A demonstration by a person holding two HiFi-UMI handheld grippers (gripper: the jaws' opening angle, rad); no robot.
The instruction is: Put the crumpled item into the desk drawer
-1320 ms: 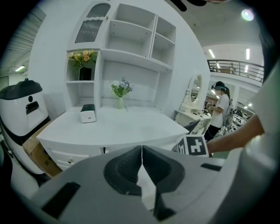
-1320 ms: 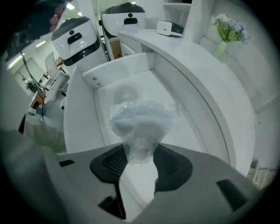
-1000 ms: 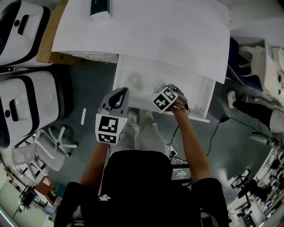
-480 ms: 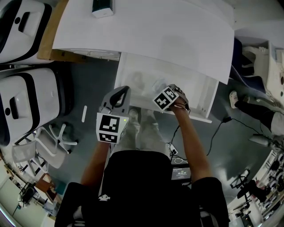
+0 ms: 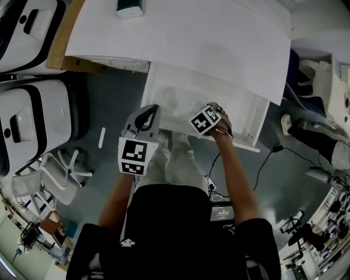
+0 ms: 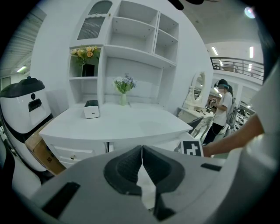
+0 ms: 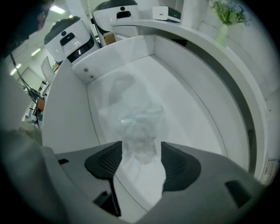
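The white desk drawer [image 5: 174,86] is pulled out under the desk top [image 5: 180,38]. My right gripper [image 5: 206,117] points straight down into it. Its jaws have just been opening and now stand wide. The crumpled clear plastic item [image 7: 139,127] sits between the dark pads [image 7: 177,164] and reaches down to the drawer floor [image 7: 183,109], with a gap showing beside the right pad. From above, the item [image 5: 191,104] is a faint shape. My left gripper [image 5: 149,112] hovers by the drawer's front left, shut [image 6: 141,151] with nothing in it.
Two white machines [image 5: 33,123] [image 5: 22,27] and a cardboard box [image 5: 60,38] stand at the left. A white box [image 5: 130,8] and a vase of flowers [image 6: 124,87] are on the desk. A cable [image 5: 265,161] lies on the floor at the right. A person [image 6: 224,109] stands far behind.
Both grippers keep their places over the drawer; only the head view has shifted slightly.
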